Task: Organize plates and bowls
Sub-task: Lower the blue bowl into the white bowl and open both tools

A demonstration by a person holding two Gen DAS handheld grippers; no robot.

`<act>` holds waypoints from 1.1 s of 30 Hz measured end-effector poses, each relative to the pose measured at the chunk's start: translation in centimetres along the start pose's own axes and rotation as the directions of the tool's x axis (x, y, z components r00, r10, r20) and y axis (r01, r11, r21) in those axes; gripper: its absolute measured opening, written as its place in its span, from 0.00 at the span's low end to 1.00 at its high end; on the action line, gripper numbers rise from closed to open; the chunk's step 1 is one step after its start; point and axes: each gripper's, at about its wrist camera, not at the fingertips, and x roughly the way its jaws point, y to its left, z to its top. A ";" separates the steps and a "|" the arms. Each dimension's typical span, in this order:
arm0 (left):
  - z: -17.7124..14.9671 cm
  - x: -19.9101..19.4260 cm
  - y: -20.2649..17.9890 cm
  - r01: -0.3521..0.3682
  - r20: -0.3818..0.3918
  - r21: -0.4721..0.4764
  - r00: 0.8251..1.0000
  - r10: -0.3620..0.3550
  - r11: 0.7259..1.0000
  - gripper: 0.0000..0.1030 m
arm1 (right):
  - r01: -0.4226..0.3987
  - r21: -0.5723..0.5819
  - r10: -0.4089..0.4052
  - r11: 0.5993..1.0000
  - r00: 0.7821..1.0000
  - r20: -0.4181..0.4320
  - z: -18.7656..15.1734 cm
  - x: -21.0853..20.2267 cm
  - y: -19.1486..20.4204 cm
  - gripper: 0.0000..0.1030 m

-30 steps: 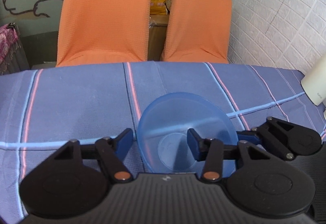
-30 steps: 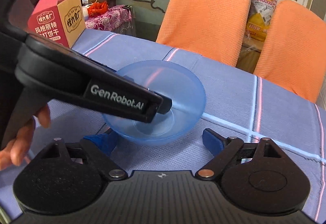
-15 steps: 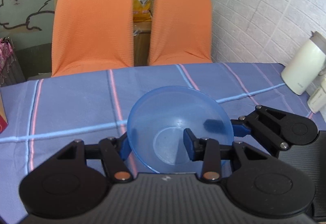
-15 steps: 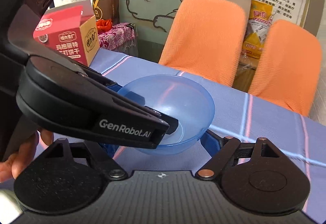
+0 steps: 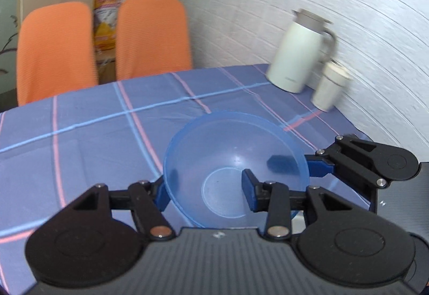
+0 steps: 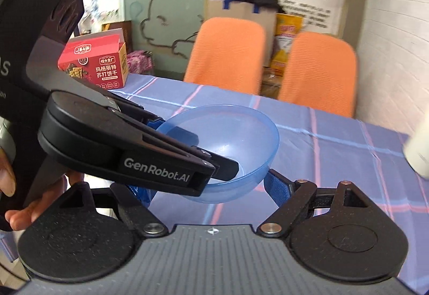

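Note:
A translucent blue bowl (image 5: 230,155) hangs above the blue plaid tablecloth (image 5: 80,139). My left gripper (image 5: 206,190) is shut on the bowl's near wall, one finger outside on the left and one inside. In the right wrist view the blue bowl (image 6: 236,134) is tilted and off the cloth, with the left gripper (image 6: 193,146) reaching in from the left. My right gripper (image 6: 209,191) is open, its blue fingers (image 6: 276,187) spread to either side of the bowl's underside. In the left wrist view the right gripper (image 5: 300,165) sits at the bowl's right rim.
A white thermos jug (image 5: 295,53) and a white cup (image 5: 329,88) stand at the table's far right by the brick wall. Two orange chairs (image 5: 152,35) line the far edge. A red cracker box (image 6: 93,64) stands at the far left. A hand (image 6: 32,212) holds the left gripper.
The left gripper has lifted the bowl off the cloth and swung it right, so the jug and cup come into view. The right gripper has followed beneath the bowl, still open.

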 end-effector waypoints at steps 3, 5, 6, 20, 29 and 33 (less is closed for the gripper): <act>-2.3 0.0 -3.3 0.016 -0.017 0.030 1.000 -0.015 0.999 0.42 | 0.015 0.033 -0.015 0.999 1.000 -0.005 -2.4 -2.1 -0.5 0.70; -3.8 0.0 -4.8 0.027 -0.030 0.044 0.999 -0.025 0.999 0.43 | 0.024 0.050 -0.023 0.998 1.000 -0.013 -4.0 -3.0 -0.5 0.70; -4.5 0.1 -5.4 0.030 -0.039 0.046 0.999 -0.028 0.998 0.43 | 0.025 0.063 -0.024 0.998 1.000 -0.015 -4.6 -3.3 -0.6 0.70; -7.6 2.2 -6.9 -0.017 -0.084 0.076 0.996 0.024 0.997 0.70 | -0.011 0.191 0.011 0.982 1.000 -0.003 -8.0 -2.6 -2.9 0.70; -7.1 -0.8 -5.8 -0.004 -0.006 0.027 1.000 0.005 1.000 0.80 | 0.030 0.268 -0.034 0.963 0.999 0.008 -10.2 -5.6 -3.1 0.71; -7.0 -2.7 -5.3 -0.003 0.044 -0.027 0.999 0.005 1.000 0.80 | 0.032 0.332 -0.046 0.943 0.998 0.033 -11.7 -7.1 -3.4 0.71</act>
